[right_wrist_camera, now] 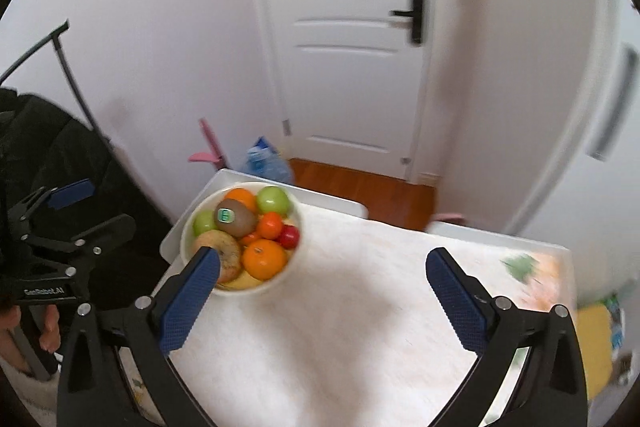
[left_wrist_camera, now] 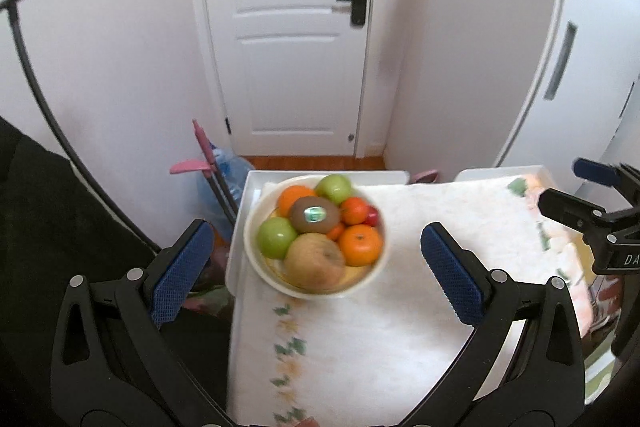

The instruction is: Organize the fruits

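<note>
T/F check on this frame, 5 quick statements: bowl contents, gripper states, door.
1. The kiwi with a sticker sits on top of the fruit pile in the bowl. True.
2. The left gripper is shut on an orange. False: it is open and holds nothing.
3. The right gripper is open and empty. True.
4. The bowl holds only green apples. False: also oranges, a kiwi and a small red fruit.
5. The door behind the table is closed. True.
</note>
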A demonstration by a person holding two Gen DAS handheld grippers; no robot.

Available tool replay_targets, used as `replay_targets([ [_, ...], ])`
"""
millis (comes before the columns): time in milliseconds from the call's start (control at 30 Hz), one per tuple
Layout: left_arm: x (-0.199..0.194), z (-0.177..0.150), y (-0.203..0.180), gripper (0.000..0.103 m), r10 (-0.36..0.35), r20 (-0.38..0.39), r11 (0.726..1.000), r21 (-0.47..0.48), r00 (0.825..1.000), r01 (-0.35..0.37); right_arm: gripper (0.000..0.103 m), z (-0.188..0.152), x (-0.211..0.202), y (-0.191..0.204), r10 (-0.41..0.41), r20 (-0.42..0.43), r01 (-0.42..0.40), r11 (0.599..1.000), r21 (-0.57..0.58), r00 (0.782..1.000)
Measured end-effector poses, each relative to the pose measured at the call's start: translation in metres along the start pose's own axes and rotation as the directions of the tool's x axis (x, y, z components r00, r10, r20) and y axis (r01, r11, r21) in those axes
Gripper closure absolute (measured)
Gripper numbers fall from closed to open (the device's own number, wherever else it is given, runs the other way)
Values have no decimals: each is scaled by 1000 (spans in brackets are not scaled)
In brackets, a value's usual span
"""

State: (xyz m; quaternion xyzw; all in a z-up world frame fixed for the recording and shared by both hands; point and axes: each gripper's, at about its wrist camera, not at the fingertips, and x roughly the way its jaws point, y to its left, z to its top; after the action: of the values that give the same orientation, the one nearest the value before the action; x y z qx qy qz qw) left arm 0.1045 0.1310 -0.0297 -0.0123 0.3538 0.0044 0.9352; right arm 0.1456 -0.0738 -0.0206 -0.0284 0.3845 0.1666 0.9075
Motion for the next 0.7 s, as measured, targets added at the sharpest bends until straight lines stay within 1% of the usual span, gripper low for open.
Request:
replay_targets([
  [100, -27, -5, -18, 0, -2, 25, 1000, -4, 1000, 2, 0, -12, -38, -12, -97, 17, 97, 995, 33, 995],
  [167, -43, -9, -29, 0, -3, 48, 1000, -11, 999, 3, 0, -20, -58, -20, -150, 23, 148, 987, 60, 988],
  [233, -56, -14, -38, 0, -2, 67, 1000, -18, 998, 3, 0, -31, -79, -27, -186, 27, 182, 977, 107, 982],
  [333, -71, -21, -49, 0, -6, 93, 1000, -16, 996, 8, 0, -45, -102, -33, -218, 25, 212, 967, 143, 976],
  [433, -83, -27, -57, 0, -2, 117, 1000, 7, 993, 1, 0, -58, -117, -35, -242, 32, 235, 960, 152, 970],
  [533, -91, -31, -65, 0, -1, 133, 1000, 25, 991, -3, 0, -68, -130, -37, -254, 43, 244, 956, 160, 966],
  [700, -102, -36, -75, 0, -3, 144, 999, 48, 990, -4, 0, -75, -143, -39, -263, 62, 249, 953, 170, 963],
])
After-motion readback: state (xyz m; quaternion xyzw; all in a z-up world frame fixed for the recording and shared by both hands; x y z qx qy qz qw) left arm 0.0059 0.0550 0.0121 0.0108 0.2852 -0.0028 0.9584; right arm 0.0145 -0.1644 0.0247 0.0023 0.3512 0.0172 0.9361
